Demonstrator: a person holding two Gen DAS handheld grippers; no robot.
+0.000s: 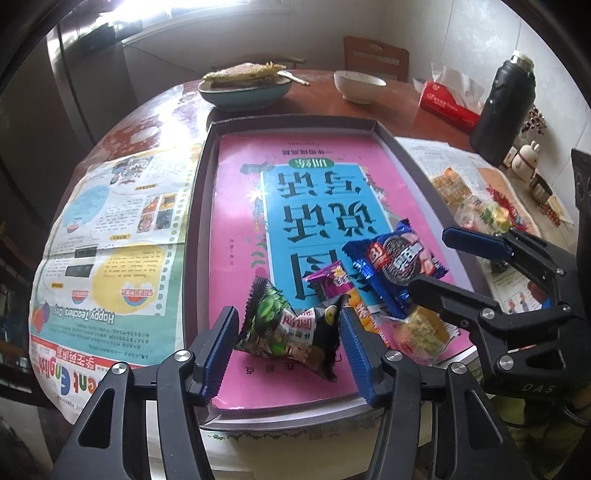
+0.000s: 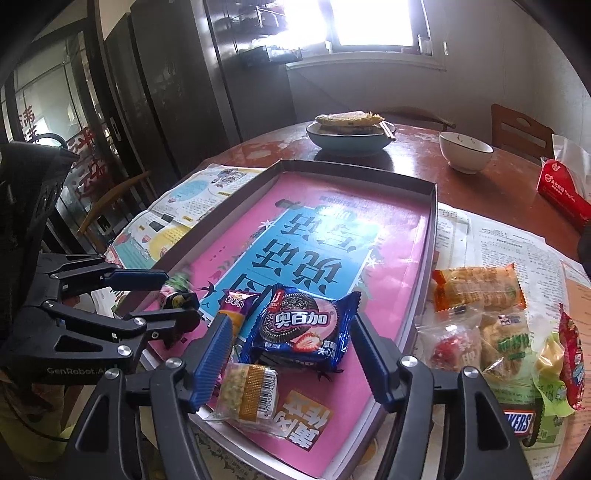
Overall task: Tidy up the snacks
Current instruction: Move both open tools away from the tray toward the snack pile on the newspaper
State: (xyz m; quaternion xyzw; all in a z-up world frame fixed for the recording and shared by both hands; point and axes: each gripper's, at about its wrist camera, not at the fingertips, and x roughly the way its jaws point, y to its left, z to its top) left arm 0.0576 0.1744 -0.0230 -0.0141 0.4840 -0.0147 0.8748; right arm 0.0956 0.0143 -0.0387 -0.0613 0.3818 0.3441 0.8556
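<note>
Tray snacks lie between both grippers' parted fingers, untouched.

You are looking across a round, reddish-brown wooden desk with a worn, patchy surface. At the top of the frame a bright window floods the room with glare above a pale sill. Light walls fill the upper right, and a wooden chair stands behind the desk's far edge. On the upper left you see tall dark cabinets and a glass door bearing red characters.
</note>
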